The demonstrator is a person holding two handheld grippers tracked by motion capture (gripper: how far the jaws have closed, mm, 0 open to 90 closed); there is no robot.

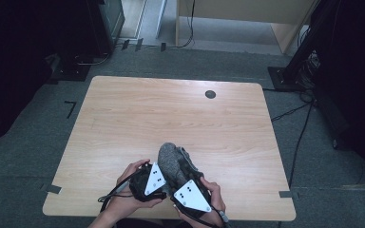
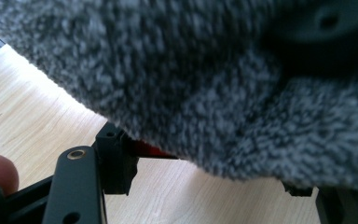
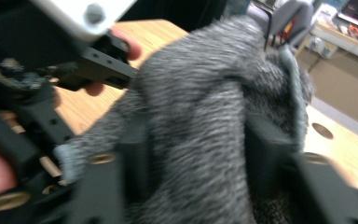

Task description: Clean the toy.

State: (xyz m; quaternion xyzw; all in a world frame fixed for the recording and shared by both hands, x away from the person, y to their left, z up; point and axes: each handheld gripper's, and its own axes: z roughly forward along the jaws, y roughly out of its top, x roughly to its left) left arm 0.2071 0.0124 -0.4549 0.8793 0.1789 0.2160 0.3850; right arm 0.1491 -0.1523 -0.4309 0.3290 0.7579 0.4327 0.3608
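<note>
A grey fuzzy sock (image 1: 172, 159) lies bunched near the front edge of the wooden table (image 1: 171, 114), between the two hand-held grippers. My left gripper (image 1: 162, 170) meets it from the left. In the left gripper view the sock (image 2: 205, 84) drapes over the jaws and my left gripper (image 2: 207, 163) is shut on its lower edge. My right gripper (image 1: 184, 173) comes in from the right. Its jaws stand apart around the sock (image 3: 200, 107), so my right gripper (image 3: 198, 156) is open with the fabric between them. The picture there is blurred.
A round dark cable hole (image 1: 210, 94) sits near the table's far edge. Grey carpet surrounds the table, with cables and black stands at the right (image 1: 294, 61). The person's hands grip both tools at the front edge.
</note>
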